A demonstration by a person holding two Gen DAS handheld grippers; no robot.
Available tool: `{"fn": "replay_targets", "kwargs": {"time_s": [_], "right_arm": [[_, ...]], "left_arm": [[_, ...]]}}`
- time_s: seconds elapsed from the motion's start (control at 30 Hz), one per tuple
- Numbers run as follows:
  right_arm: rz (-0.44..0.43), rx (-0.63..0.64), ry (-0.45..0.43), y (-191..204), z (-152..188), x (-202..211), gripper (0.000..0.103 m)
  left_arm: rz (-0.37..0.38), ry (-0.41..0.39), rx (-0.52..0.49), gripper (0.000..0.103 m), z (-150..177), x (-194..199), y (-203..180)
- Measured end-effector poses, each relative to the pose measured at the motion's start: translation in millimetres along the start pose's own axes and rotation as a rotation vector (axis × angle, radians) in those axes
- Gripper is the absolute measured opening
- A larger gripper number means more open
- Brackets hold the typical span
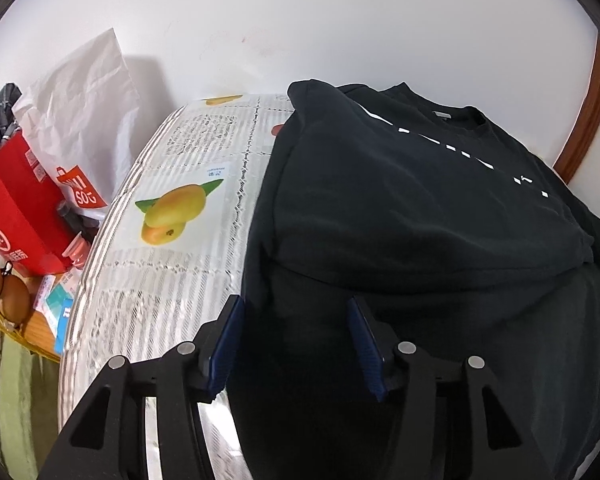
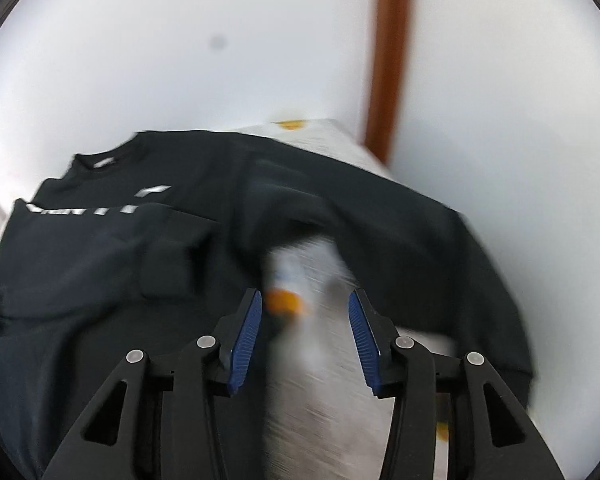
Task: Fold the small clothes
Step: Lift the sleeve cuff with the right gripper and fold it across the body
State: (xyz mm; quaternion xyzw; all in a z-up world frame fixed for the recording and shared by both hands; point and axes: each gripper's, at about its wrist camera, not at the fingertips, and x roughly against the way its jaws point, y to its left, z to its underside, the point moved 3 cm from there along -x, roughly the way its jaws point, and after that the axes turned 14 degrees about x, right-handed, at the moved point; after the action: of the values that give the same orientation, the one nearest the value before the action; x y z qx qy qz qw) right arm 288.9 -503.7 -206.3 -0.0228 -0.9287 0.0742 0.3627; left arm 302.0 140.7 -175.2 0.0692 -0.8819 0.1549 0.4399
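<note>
A black T-shirt with white lettering lies on a table covered by a mango-print cloth. One sleeve side is folded over the chest. My left gripper hovers open over the shirt's lower left part, nothing between its blue pads. In the blurred right wrist view the same shirt spreads across the table, its right sleeve stretched out toward the table's edge. My right gripper is open above a bare patch of the cloth between body and sleeve, holding nothing.
A red box, a white paper bag and small items crowd a low surface left of the table. A white wall stands behind. A brown wooden strip runs up the wall by the table's far right corner.
</note>
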Motion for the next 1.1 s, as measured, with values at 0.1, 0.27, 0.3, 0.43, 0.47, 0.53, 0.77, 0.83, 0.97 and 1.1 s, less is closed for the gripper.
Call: {"fn": "replay_targets", "kwargs": {"time_s": [0.1,0.27,0.3,0.43,0.47,0.53,0.77,0.83,0.97,1.1], "right_arm": [[0.069,-0.026,0.024,-30,28,9,0.046],[0.101,-0.051,0.04,-60,60,14,0.049],[0.104,-0.054,0.043,-64,65,13,0.051],[0.109,-0.058,0.062,-76,79,1,0.055],[0.108,-0.06,0.067,-79,81,-2,0.055],[0.105,-0.066,0.076,-83,85,-11,0.06],[0.119,-0.04,0.109,-82,93,-36,0.068],[0.122,-0.036,0.102,-82,93,-38,0.069],[0.114,-0.051,0.098,-85,90,-43,0.068],[0.152,-0.009,0.102,-85,88,-41,0.013]], "left_arm": [[-0.02,-0.01,0.02,0.051,5,4,-3],[-0.047,0.006,0.026,0.051,17,8,-9],[-0.056,0.005,0.019,0.051,19,10,-11],[-0.056,0.013,0.017,0.051,25,16,-18],[-0.053,0.017,0.018,0.051,26,17,-20],[-0.054,0.022,0.02,0.051,28,18,-23],[-0.087,0.037,0.013,0.051,37,14,-29],[-0.088,0.043,0.015,0.051,39,13,-30],[-0.094,0.048,0.008,0.051,41,12,-29],[-0.085,0.05,0.012,0.051,41,14,-27]]}}
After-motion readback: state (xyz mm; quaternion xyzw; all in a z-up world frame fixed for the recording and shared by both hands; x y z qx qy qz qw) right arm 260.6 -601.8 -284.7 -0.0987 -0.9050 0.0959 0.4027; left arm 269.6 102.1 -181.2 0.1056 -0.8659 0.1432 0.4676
